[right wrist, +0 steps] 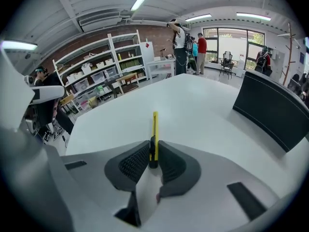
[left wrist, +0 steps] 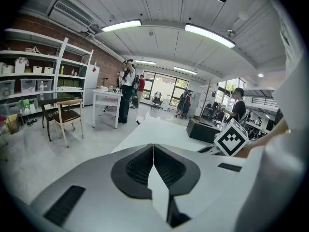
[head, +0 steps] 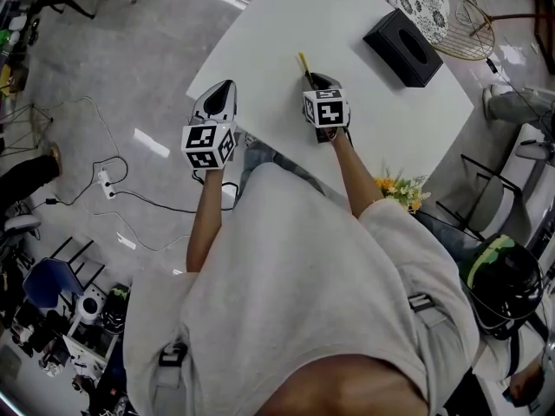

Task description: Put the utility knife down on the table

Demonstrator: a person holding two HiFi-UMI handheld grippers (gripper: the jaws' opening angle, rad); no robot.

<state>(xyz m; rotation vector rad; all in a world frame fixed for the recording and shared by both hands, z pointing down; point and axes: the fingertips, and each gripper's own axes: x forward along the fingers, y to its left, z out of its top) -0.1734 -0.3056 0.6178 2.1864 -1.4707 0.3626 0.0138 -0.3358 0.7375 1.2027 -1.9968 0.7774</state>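
A yellow and black utility knife [right wrist: 154, 137] sticks forward out of my right gripper [right wrist: 153, 154], whose jaws are shut on its rear end. In the head view the knife [head: 304, 67] points away over the white table [head: 286, 33], above the right gripper [head: 319, 83]. My left gripper [head: 218, 102] hangs at the table's near left edge. Its jaws are pressed together with nothing between them [left wrist: 153, 154].
A black box [head: 403, 48] lies on the table's far right, also seen as a black box [right wrist: 275, 108] in the right gripper view. A round patterned seat [head: 418, 1] stands beyond it. Flowers [head: 399, 189] sit by the table's near right edge. Cables [head: 104, 185] run over the floor at left.
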